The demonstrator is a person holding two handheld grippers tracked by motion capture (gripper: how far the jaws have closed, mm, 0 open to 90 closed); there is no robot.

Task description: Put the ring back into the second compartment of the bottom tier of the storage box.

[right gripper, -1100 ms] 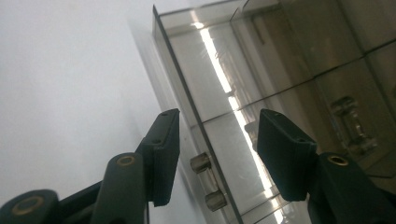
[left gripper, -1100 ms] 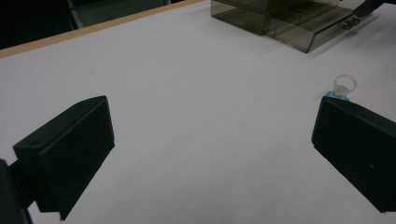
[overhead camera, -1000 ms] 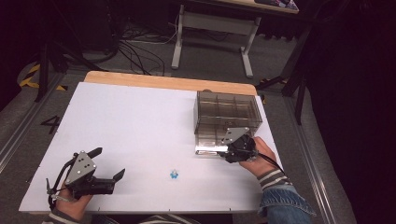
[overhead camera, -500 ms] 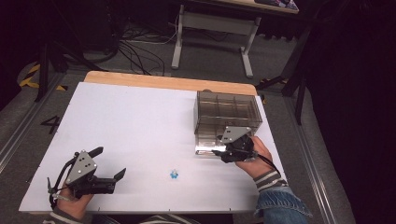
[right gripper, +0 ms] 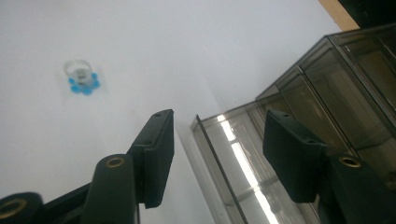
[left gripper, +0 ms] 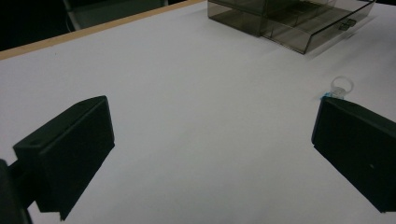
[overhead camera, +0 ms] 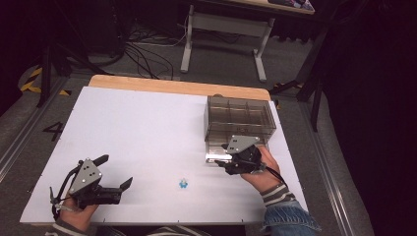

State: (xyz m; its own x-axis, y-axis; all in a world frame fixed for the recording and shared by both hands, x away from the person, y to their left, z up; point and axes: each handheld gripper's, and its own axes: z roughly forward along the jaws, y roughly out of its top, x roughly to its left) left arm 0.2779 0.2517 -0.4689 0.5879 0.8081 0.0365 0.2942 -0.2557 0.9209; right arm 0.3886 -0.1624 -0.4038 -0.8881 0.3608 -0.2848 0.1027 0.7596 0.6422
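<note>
Near the board's right edge, the right gripper [overhead camera: 220, 161] straddles the smoky box's [overhead camera: 239, 117] open drawer [right gripper: 243, 163] — jaws half apart, just widening, seemingly holding nothing; back off gently — left gripper [overhead camera: 117, 173] waits wide.

A lab or test bay, not a home; a white board [overhead camera: 147, 128] lies on a wood-edged table [overhead camera: 177, 86] over grey floor; black cables [overhead camera: 142, 51] sprawl on that floor at 11 o'clock; a bench [overhead camera: 223, 29] on white metal legs stands at 12 o'clock; yellow-black hazard tape [overhead camera: 32, 78] marks the floor at 10 o'clock; metal rails [overhead camera: 22, 137] run along both sides; a painted "4" [overhead camera: 53, 131] sits at 9 o'clock; the surroundings are dark.
</note>
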